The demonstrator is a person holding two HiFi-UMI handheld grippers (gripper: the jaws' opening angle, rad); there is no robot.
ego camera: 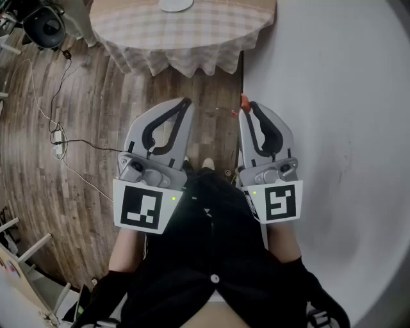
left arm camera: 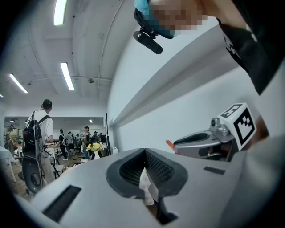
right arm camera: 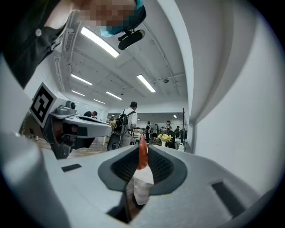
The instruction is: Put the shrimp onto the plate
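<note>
Two grippers, both closed.

Head view: left gripper and right gripper were side by side close to the person's body, over the wooden floor, tips pointing to 12 o'clock. The orange-red end of the shrimp stuck out of the right gripper's nose. The table with a checked cloth sat at 12 o'clock, well apart from both tips. A white object on it was possibly the plate, but it was too cropped to tell. A wall stood at 3 o'clock.

Left gripper view: the jaws were together and carried nothing. A white sliver showed in the seam; what it was could not be told. The right gripper was at 3 o'clock, shrimp end visible.

Right gripper view: the jaws were clamped on the shrimp, red end up at 12 o'clock, with a pale piece below it.

Judgement: the step in hand was the carry to the table. The grip looked to be on a narrow part, so hold pressure constant and avoid swinging. Come in low and release only once the shrimp is over the plate's middle. The left gripper had no job, so keep it clear.
</note>
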